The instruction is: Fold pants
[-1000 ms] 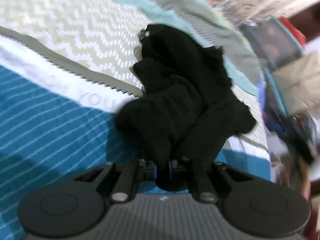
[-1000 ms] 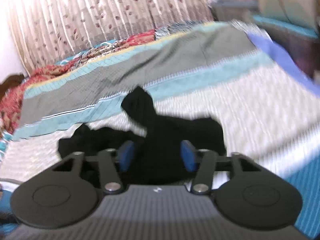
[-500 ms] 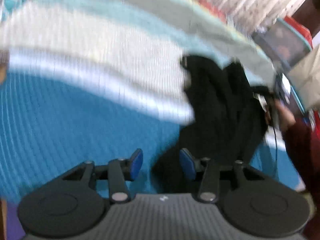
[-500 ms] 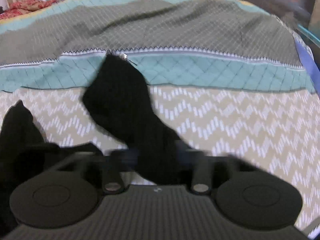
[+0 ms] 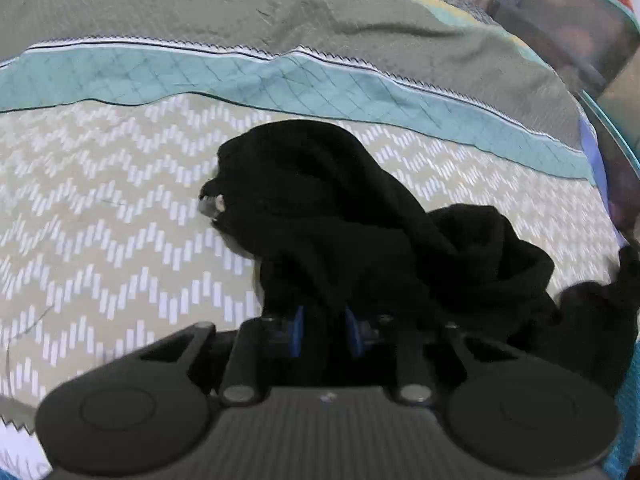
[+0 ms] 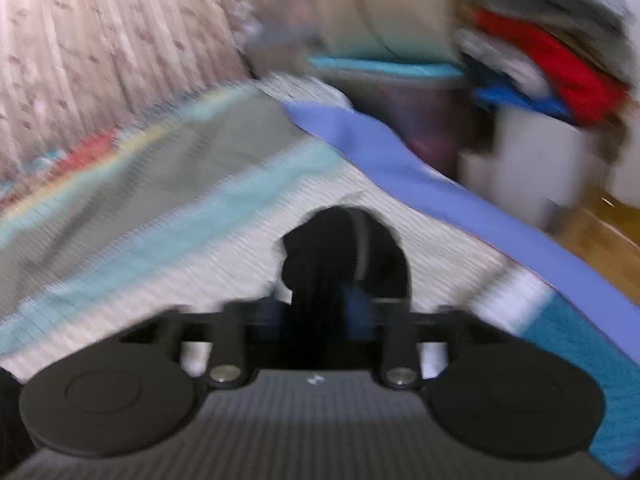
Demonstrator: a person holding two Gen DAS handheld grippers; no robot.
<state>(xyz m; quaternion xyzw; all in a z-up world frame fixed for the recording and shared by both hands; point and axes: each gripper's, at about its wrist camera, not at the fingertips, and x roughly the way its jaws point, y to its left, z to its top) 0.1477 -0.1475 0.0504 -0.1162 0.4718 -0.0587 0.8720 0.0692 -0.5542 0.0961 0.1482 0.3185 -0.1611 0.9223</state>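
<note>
The black pants lie bunched on the patterned bedspread, with a metal fastener showing at their left edge. My left gripper sits at the near end of the heap. Its jaws are closing, and black cloth fills the narrow gap between the blue pads. In the blurred right wrist view, another part of the pants stands up as a dark hump just past my right gripper. Its jaws are opening, with cloth still between the pads.
The bed's blue edge runs close on the right, with wooden floor beyond it. Storage boxes and stacked clothes stand beside the bed. A curtain hangs behind it. A lidded box sits at the far right.
The left gripper let go of the pants, shifted across the bed and closed on the cloth at a new spot. The right gripper closed on the cloth, then swung toward the bed's right edge.
</note>
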